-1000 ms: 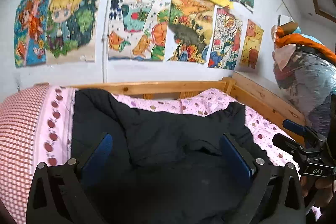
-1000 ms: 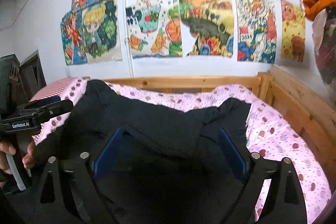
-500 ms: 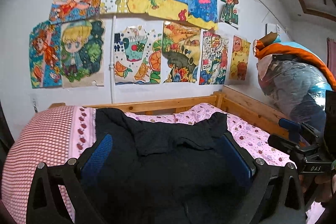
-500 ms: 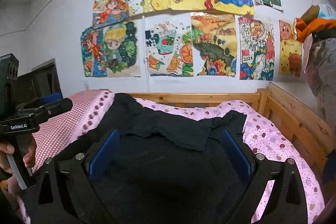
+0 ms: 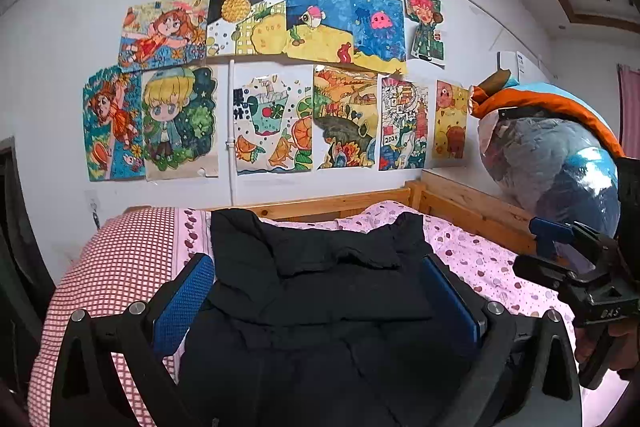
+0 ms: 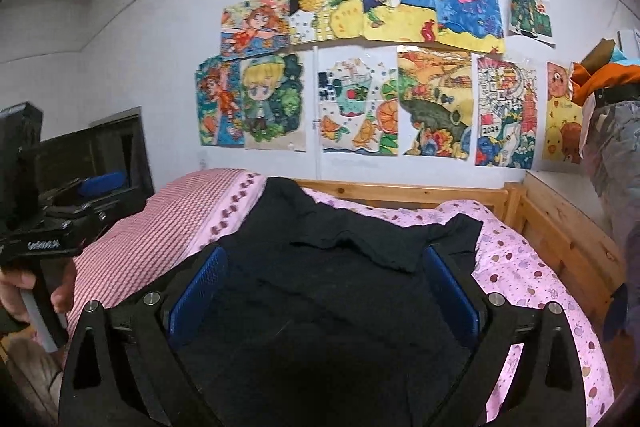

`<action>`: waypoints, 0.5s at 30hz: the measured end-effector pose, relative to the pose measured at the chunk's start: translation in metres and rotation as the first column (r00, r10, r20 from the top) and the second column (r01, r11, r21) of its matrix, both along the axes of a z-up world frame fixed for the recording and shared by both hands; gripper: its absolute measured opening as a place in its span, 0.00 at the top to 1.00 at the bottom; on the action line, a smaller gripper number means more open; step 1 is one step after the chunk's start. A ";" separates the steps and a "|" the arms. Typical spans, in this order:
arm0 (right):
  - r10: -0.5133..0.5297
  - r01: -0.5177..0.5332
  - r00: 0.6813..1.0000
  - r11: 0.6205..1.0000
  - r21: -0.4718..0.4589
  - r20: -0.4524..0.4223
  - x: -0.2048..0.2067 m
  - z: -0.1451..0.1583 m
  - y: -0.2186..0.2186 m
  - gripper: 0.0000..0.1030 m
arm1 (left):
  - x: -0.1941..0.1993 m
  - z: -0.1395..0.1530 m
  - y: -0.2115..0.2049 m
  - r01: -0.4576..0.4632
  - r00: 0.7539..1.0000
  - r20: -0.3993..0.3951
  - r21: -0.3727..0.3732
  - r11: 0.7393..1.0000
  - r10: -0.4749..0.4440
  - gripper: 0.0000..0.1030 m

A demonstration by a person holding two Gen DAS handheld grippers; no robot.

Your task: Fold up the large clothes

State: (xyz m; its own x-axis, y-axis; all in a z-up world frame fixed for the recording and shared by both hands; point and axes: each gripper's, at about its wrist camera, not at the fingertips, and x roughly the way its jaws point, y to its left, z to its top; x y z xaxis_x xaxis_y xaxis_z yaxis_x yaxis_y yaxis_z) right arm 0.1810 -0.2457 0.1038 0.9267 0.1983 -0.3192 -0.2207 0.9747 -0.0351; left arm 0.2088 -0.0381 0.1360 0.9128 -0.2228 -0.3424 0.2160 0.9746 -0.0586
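Observation:
A large black garment [image 5: 320, 291] lies spread on a bed with a pink dotted sheet [image 5: 480, 259]; it also shows in the right wrist view [image 6: 332, 291]. Its far part is rumpled, with a folded-over flap near the middle. My left gripper [image 5: 316, 291] is open and empty, held above the near part of the garment. My right gripper [image 6: 324, 287] is open and empty too, above the garment. Each gripper shows in the other's view: the right gripper [image 5: 560, 251] at the right edge, the left gripper [image 6: 72, 203] at the left edge.
A red checked pillow [image 5: 120, 267] lies at the bed's left. A wooden bed frame [image 5: 472, 203] runs along the back and right. Drawings [image 5: 280, 87] cover the wall. A bagged bundle [image 5: 560, 163] sits at the right. A dark cabinet [image 6: 104, 155] stands left.
Both grippers have pulled back and tilted upward from the garment; more wall shows and the bed sits lower in both views. Both stay open and empty.

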 end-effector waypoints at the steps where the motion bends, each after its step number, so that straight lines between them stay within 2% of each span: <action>1: 0.010 -0.010 1.000 1.000 -0.006 -0.003 -0.004 -0.002 0.000 0.06 | -0.004 0.000 0.000 0.003 1.000 0.001 0.004 1.000 -0.003 0.00; 15: 0.124 -0.127 0.991 0.988 -0.082 -0.044 -0.057 -0.034 -0.011 0.05 | -0.049 -0.014 -0.005 0.037 0.999 -0.009 0.047 0.998 -0.036 0.00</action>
